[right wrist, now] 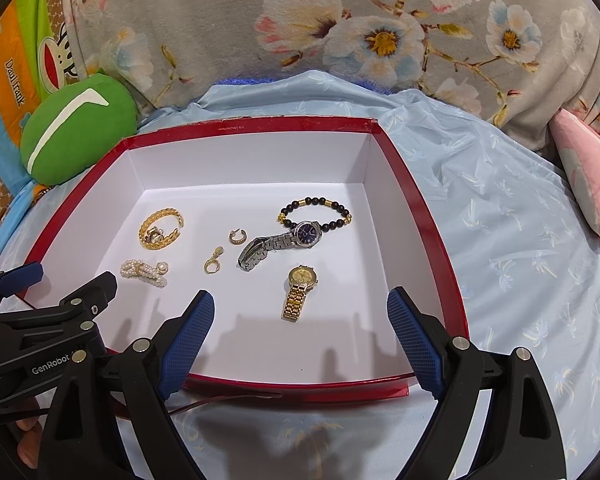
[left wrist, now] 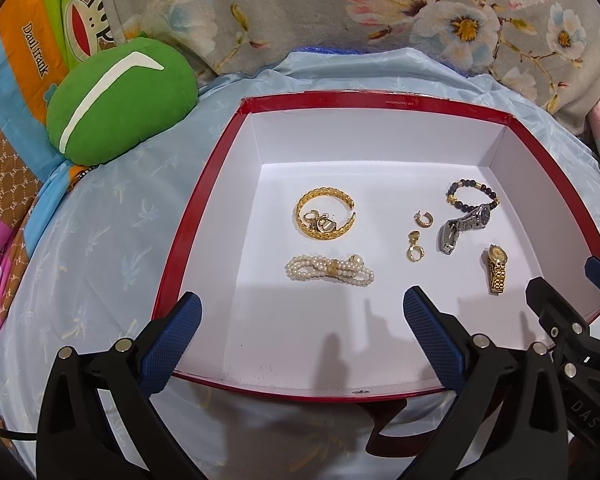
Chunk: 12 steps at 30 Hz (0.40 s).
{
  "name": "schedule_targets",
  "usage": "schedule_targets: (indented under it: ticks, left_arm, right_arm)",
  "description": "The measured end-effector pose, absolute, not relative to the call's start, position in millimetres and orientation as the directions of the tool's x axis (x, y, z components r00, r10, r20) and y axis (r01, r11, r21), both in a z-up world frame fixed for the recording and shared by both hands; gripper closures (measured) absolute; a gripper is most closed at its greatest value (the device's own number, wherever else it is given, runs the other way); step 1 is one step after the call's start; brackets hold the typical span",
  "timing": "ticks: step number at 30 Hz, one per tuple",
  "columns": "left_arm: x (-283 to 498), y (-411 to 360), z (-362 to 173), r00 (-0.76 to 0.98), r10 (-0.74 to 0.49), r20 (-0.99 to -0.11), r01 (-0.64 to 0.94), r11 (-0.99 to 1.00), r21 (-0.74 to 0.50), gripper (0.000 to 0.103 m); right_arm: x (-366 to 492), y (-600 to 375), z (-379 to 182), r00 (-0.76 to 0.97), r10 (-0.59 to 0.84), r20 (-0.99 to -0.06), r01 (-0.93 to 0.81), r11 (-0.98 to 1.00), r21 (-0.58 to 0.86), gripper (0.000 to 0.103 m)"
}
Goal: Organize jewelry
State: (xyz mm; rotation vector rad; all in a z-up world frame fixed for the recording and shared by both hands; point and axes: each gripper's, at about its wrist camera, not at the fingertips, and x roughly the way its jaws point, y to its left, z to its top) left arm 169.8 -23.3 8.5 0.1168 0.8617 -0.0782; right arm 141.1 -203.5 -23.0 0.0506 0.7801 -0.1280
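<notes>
A red box point(left wrist: 204, 216) point(right wrist: 432, 224) with a white inside holds the jewelry. Inside lie a gold bangle point(left wrist: 325, 216) point(right wrist: 160, 227) with small rings in it, a pearl bracelet point(left wrist: 330, 269) point(right wrist: 145, 273), two gold earrings point(left wrist: 423, 219) point(left wrist: 413, 247) point(right wrist: 238, 237) point(right wrist: 214, 261), a black bead bracelet point(left wrist: 473, 193) point(right wrist: 316, 212), a silver watch point(left wrist: 462, 226) point(right wrist: 280, 242) and a gold watch point(left wrist: 497, 269) point(right wrist: 298, 292). My left gripper point(left wrist: 302, 316) point(right wrist: 18, 280) hangs open over the box's near left part. My right gripper point(right wrist: 300, 316) point(left wrist: 572, 280) hangs open over the near right part, just short of the gold watch. Neither holds anything.
The box rests on a pale blue sheet point(left wrist: 92, 264) point(right wrist: 520, 248). A green cushion point(left wrist: 120, 100) point(right wrist: 76, 128) lies at the far left, a floral blanket point(left wrist: 320, 12) point(right wrist: 340, 40) behind, and a pink pillow point(right wrist: 592, 184) at the right.
</notes>
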Motion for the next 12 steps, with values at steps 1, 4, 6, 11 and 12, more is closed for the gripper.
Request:
schedule_targets:
  ticks: [1,4,6,11,12]
  left_arm:
    - [169.9,-23.5,8.1,0.648,-0.02,-0.762,0.115,0.991,0.072,0.005]
    - [170.7,-24.6,8.2,0.647,-0.012,-0.762,0.11,0.991,0.077,0.005]
    - [171.5,-25.0,7.9,0.644,-0.006,-0.765,0.104,0.991,0.08,0.005]
    - [172.1,-25.3,8.6,0.647,-0.007,-0.763,0.104,0.991,0.08,0.005]
    - [172.5,-25.0,9.0,0.647,-0.007,-0.762,0.104,0.991,0.08,0.005]
  right_arm:
    - [141.1,-203.4,-23.2,0.703,-0.096,-0.704,0.134,0.991,-0.002,0.017]
    - [141.0,-203.6,-23.5,0.704,-0.096,-0.704,0.133,0.991,-0.002,0.017]
    - [141.0,-203.6,-23.6,0.704,-0.096,-0.704,0.133,0.991,-0.002,0.017]
    - [140.9,-203.6,-23.8,0.704,-0.096,-0.703,0.133,0.991,-0.002,0.017]
    - [140.9,-203.6,-23.9,0.704,-0.096,-0.704,0.133,0.991,-0.003,0.017]
